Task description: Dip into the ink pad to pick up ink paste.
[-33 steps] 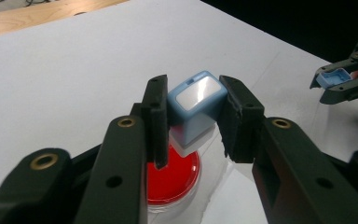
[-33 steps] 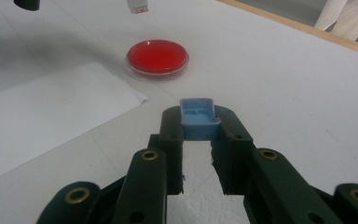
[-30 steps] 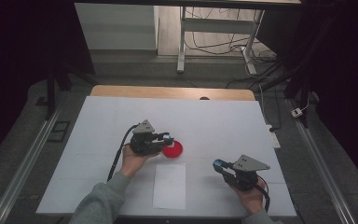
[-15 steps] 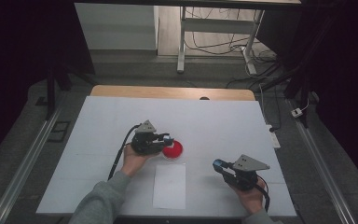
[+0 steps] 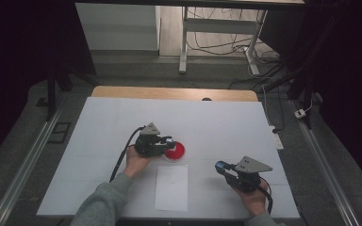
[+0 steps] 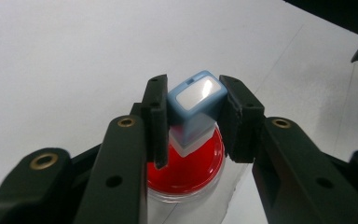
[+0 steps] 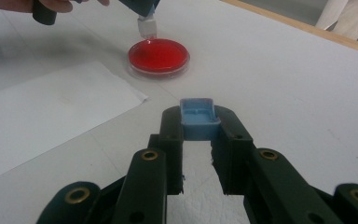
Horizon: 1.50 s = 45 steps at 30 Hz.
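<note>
Left gripper (image 6: 193, 123) is clamped on a blue stamp (image 6: 196, 100); both pads press its sides. The stamp hangs over a red ink pad (image 6: 186, 170), a round shallow clear dish just below centre in the left gripper view. Key relation: the stamp's pale printing face points down at the near part of the red surface, long axis tilted off vertical, top leaning toward the camera. From the right gripper view the pale stamp foot (image 7: 146, 27) sits at the far rim of the dish (image 7: 158, 56), touching or just above it; contact cannot be settled.

Right gripper (image 7: 199, 135) is closed on a blue cap (image 7: 197, 119), probably the stamp's cover, held low over the table (image 5: 226, 120) at lower right of the high view, well apart from the dish. A white paper sheet (image 5: 171, 187) lies just below the dish, between the two hands.

Left hand (image 5: 136, 157) is level, jaws pointing right toward the dish. Judgement: inking step; paper is the likely next target.
</note>
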Each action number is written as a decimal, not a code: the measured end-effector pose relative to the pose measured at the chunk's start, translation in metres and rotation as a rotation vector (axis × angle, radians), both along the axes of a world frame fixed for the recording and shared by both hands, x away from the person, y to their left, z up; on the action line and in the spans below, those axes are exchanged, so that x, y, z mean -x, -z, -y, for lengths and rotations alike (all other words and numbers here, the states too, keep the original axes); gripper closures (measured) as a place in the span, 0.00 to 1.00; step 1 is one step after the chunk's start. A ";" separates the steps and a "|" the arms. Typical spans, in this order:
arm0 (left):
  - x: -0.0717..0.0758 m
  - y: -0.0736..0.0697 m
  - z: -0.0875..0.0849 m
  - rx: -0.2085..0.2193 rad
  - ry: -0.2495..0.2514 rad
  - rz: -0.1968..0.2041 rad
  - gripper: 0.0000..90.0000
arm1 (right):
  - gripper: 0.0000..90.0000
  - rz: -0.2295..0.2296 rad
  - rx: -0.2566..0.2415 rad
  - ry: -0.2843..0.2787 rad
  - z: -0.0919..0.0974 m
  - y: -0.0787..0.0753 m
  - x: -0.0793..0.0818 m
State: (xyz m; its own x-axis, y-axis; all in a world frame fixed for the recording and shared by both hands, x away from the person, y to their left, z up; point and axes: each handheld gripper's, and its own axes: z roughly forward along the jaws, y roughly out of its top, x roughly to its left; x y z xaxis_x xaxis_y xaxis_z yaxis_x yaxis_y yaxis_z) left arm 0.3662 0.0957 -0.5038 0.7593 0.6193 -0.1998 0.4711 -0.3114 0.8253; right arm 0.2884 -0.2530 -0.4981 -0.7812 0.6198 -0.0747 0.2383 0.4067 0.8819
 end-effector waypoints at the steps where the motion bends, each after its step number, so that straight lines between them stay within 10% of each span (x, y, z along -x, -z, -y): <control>1: 0.000 0.001 0.000 -0.002 0.001 -0.002 0.72 | 0.82 0.000 0.000 0.000 0.000 0.000 0.000; 45: -0.007 0.013 0.013 -0.119 0.016 -0.014 0.73 | 0.82 0.000 0.009 0.020 0.006 0.000 0.005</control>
